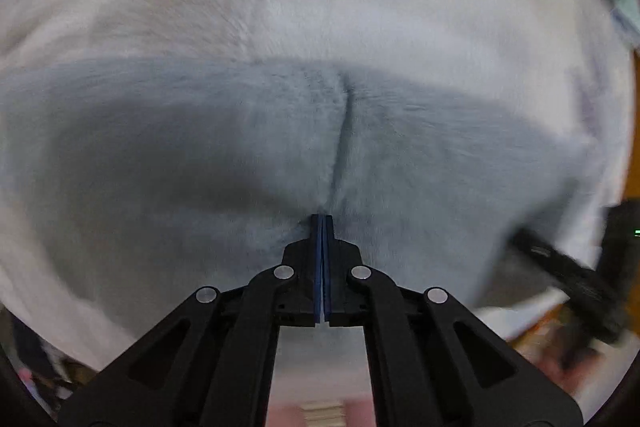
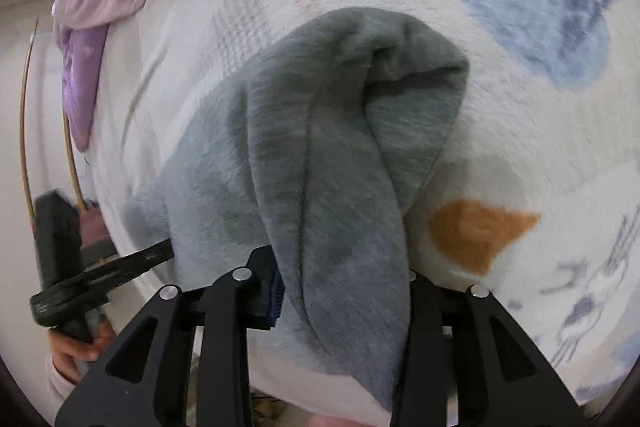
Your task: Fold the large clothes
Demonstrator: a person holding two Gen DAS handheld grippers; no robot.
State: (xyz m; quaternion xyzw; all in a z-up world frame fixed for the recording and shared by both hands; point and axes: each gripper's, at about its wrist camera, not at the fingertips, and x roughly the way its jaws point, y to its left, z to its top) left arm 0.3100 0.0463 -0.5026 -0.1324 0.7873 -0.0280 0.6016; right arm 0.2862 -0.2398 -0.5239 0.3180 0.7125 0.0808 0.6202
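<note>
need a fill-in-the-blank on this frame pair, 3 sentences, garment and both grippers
1. The left gripper has its blue-padded fingers pressed ____, tips against the grey fleece garment.
2. In the right wrist view, the right gripper holds a bunched fold of the garment, whose colour is ____.
3. The patterned bedspread under the garment shows an ____ patch just right of the hanging fold.

Missing words: together; grey; orange

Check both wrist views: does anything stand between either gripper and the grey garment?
Nothing visible does. The left gripper, shut, has its tips at the grey garment. The right gripper is already clamped on a bunched fold of it.
</note>
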